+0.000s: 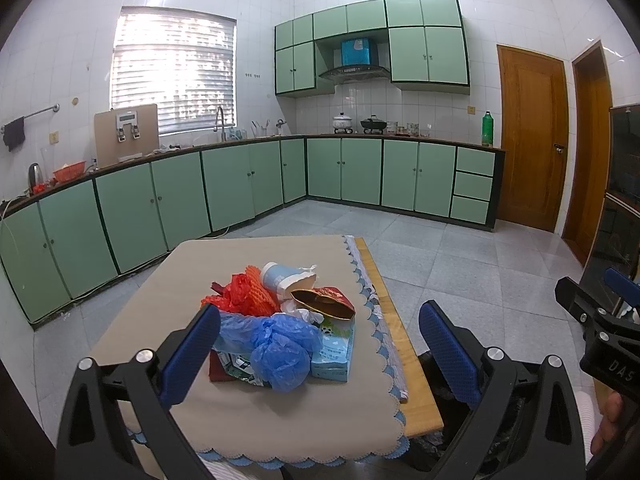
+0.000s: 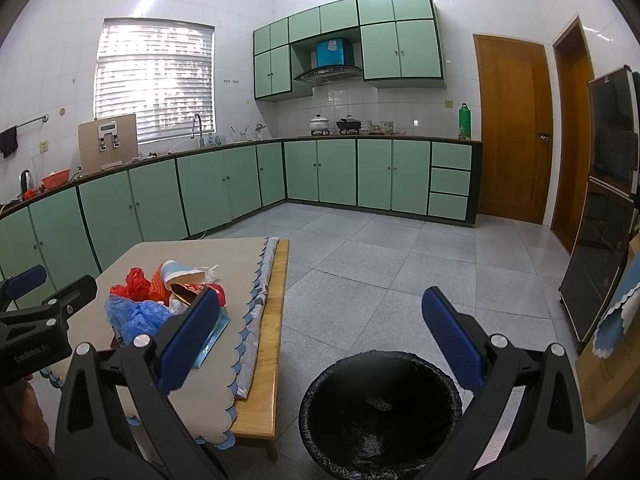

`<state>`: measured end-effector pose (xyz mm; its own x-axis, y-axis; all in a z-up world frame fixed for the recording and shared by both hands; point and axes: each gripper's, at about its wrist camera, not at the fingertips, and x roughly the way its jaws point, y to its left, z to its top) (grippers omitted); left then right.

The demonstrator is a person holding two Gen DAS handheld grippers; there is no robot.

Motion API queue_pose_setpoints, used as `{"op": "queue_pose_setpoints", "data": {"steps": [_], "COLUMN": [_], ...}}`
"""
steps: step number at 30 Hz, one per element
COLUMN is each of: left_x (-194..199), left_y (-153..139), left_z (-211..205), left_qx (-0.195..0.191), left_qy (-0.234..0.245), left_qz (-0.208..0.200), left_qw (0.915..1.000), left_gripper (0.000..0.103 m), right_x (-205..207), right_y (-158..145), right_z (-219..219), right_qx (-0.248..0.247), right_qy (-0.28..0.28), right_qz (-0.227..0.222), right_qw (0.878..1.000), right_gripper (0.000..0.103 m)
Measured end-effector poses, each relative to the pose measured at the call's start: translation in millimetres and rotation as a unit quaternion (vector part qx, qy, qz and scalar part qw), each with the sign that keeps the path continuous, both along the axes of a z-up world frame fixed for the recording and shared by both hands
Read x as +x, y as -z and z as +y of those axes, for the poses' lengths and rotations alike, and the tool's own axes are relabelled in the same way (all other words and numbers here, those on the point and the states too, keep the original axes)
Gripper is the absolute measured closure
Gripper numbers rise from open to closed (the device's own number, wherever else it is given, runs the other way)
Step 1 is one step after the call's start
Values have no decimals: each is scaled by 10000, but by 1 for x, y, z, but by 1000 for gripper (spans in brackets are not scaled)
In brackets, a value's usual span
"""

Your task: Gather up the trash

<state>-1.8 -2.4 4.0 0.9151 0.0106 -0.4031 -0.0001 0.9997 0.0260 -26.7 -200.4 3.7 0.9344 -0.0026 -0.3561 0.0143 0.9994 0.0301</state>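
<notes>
The left gripper (image 1: 320,344) has its blue-padded fingers spread wide apart with nothing between them, and the heap of trash (image 1: 280,320) lies on the table (image 1: 256,256) just ahead of it, closer to its left finger than to its right. Nearest the claw in that heap is a crumpled blue plastic bag (image 1: 280,352), with a light blue carton (image 1: 334,354) just to its right; farther out sit a red and gold packet (image 1: 324,302), a red plastic bag (image 1: 236,290), orange mesh (image 1: 258,292) and a tipped white and blue cup (image 1: 286,276). The right gripper (image 2: 320,340) also stands wide open and empty; it hangs off the table's side, and below it, between its fingers and nearer the right one, is a bin with a black liner (image 2: 380,412). From this claw the trash heap is off to the left, partly hidden behind its left finger. The table wears a beige cloth with a blue scalloped edge (image 2: 236,356).
</notes>
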Motion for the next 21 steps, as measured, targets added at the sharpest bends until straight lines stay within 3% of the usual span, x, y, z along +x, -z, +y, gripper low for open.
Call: {"op": "queue_pose_setpoints", "data": {"steps": [21], "left_x": [-1], "left_y": [-3], "left_z": [1], "left_qx": [7], "left_qy": [-21], "left_qz": [-34], "left_qw": [10000], "left_gripper": [6], "right_x": [1], "right_y": [3], "right_z": [0], "right_qx": [10], "right_qy": [16], "right_qz": [-10], "right_qw": [10000], "right_gripper": [5]}}
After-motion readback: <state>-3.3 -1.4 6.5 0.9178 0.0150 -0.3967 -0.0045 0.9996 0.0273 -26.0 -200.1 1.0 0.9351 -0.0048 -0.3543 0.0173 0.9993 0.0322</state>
